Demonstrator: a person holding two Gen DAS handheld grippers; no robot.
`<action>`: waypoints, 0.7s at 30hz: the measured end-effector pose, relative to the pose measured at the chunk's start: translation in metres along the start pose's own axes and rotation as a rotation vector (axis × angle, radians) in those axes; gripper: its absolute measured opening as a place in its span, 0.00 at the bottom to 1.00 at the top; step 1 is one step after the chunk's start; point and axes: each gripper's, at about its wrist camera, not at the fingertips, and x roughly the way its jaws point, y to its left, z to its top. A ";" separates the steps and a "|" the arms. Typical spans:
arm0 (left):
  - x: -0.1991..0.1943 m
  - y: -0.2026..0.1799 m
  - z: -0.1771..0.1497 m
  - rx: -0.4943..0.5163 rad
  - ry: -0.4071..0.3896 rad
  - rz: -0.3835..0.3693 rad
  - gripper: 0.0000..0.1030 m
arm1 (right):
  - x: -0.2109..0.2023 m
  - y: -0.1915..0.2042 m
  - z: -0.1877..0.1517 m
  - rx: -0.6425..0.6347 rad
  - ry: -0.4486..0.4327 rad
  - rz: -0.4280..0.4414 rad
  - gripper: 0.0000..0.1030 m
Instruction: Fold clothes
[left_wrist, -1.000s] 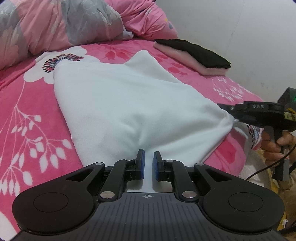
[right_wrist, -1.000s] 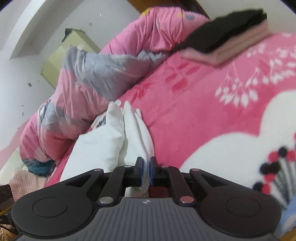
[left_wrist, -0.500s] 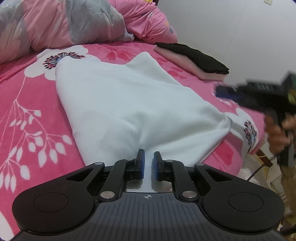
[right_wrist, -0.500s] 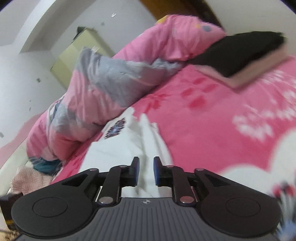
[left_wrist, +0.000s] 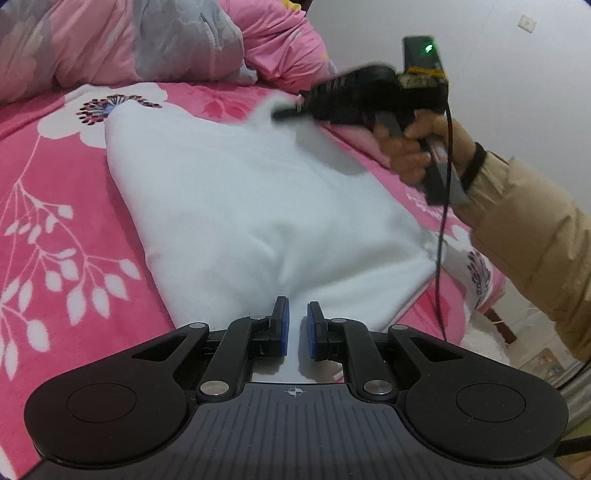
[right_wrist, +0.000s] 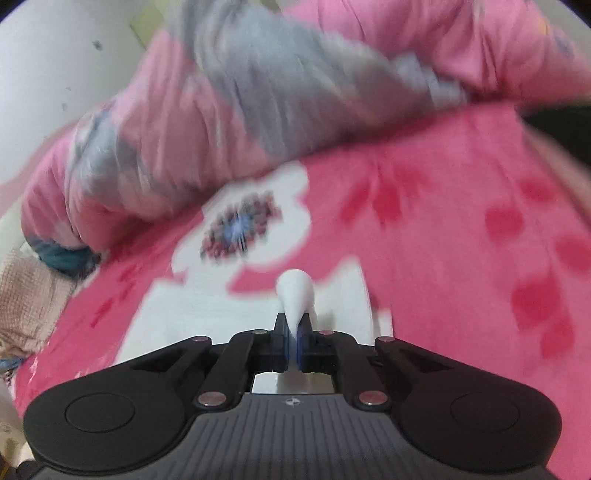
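White garment (left_wrist: 258, 206) on bed | far corner pinched in right claw (right_wrist: 294, 332)

Left gripper (left_wrist: 295, 328): black linkage arms, blue pads, silver pivot screws, ribbed grey housing with crosshair mark. Right gripper (right_wrist: 293, 341): same build. Above the right gripper's handle, a green light; black cable (left_wrist: 441, 236) hangs below it. Tan sleeve (left_wrist: 532, 236), dark cuff.
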 end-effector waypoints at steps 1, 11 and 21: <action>0.000 0.001 0.000 -0.003 -0.001 -0.008 0.10 | -0.006 0.001 0.004 -0.008 -0.045 0.019 0.04; -0.001 0.004 0.000 -0.003 -0.003 -0.028 0.10 | 0.024 -0.052 -0.019 0.124 -0.001 -0.026 0.05; -0.001 0.001 0.003 -0.019 0.009 -0.005 0.10 | -0.081 -0.053 -0.045 0.259 -0.058 0.056 0.28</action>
